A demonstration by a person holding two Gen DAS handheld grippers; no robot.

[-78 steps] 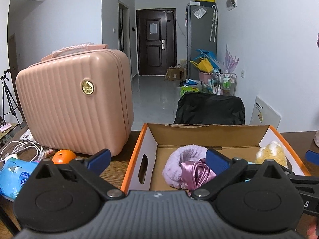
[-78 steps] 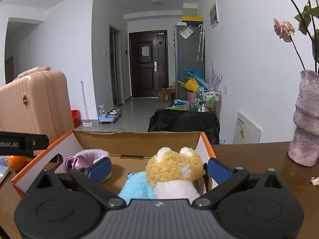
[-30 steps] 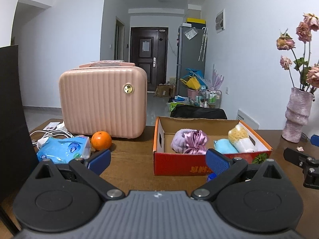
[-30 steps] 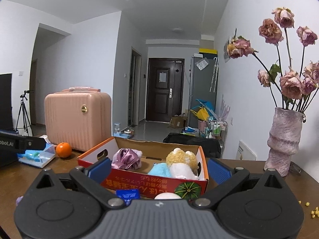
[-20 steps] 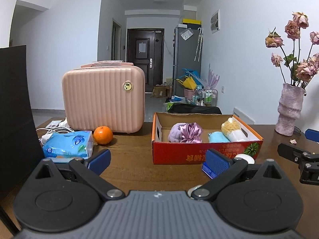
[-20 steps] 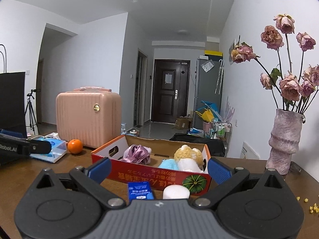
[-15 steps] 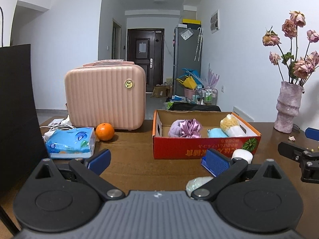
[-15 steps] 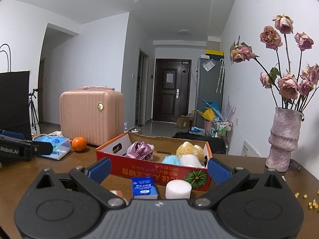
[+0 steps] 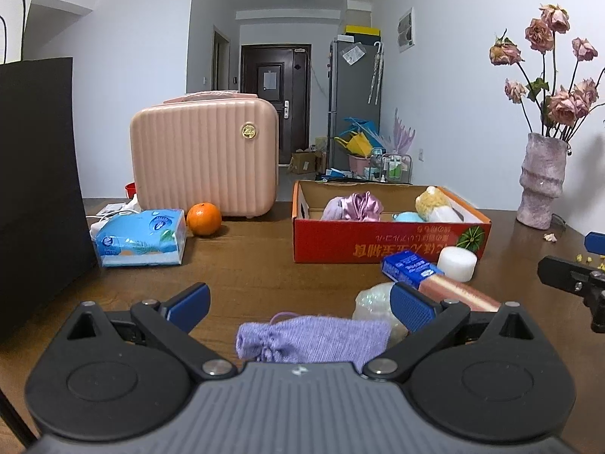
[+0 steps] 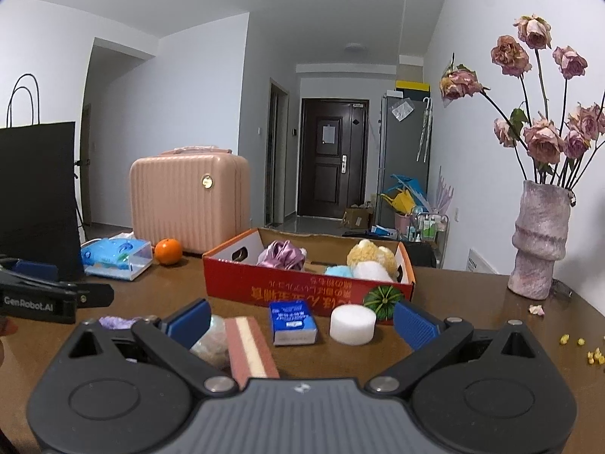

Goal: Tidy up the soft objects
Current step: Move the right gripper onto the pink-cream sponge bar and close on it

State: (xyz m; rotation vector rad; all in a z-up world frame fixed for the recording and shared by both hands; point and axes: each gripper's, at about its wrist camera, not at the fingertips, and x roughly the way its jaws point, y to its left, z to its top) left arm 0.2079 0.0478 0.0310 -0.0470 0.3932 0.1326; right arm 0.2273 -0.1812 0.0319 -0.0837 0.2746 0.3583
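From the left wrist, the left gripper (image 9: 298, 308) hangs with jaws apart over a lilac knitted pouch (image 9: 312, 338) near the worktop's (image 9: 245, 265) front edge, and the red box (image 9: 389, 244) of soft toys bears upside-down yellow characters I cannot read. From the right wrist, the right gripper (image 10: 300, 319) has jaws apart and empty above a striped sponge (image 10: 249, 348), a blue packet (image 10: 293, 321) and a white foam disc (image 10: 352, 324) on the brown wooden worktop; the other gripper's arm reads "GenRobot.AI", with a hallway and dark door behind.
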